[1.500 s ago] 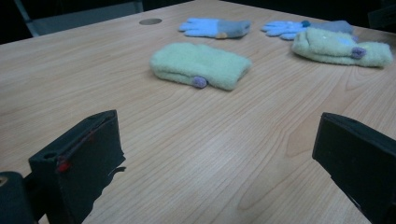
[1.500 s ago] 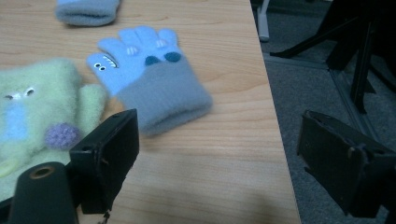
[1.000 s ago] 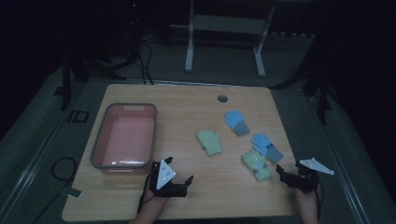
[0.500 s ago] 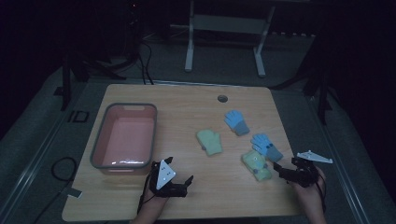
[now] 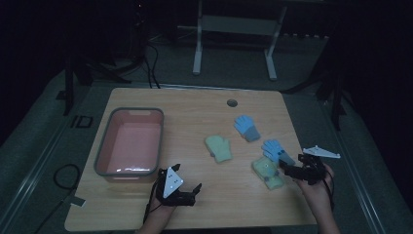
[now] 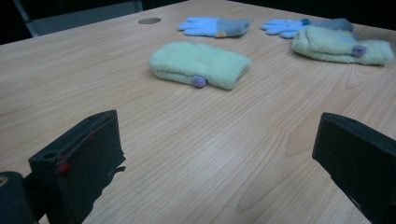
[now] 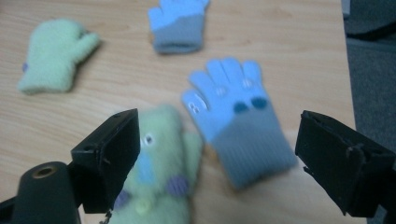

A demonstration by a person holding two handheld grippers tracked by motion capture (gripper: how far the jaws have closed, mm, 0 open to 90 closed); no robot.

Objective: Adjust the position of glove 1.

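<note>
Four gloves lie on the wooden table (image 5: 195, 105). A green mitten (image 5: 218, 147) (image 6: 198, 65) rests mid-table, with a blue glove (image 5: 247, 127) (image 6: 215, 26) behind it. Nearer the right edge, a second blue glove (image 5: 276, 151) (image 7: 233, 112) lies beside a second green mitten (image 5: 268, 171) (image 7: 159, 168) that has button eyes. My right gripper (image 5: 291, 165) (image 7: 219, 154) hovers open just right of that pair, and its jaws frame the blue glove's cuff. My left gripper (image 5: 186, 178) (image 6: 219, 149) sits open near the front edge, with bare wood between its jaws.
A pink basin with a grey rim (image 5: 103, 148) stands at the table's left, just beyond my left gripper. A small round grommet (image 5: 232, 103) sits near the far edge. A metal stand (image 5: 234, 29) rises behind the table. The table's right edge is close to my right hand.
My right gripper has moved forward and slightly left, closer to the blue glove and the green mitten. The left gripper has stayed in place.
</note>
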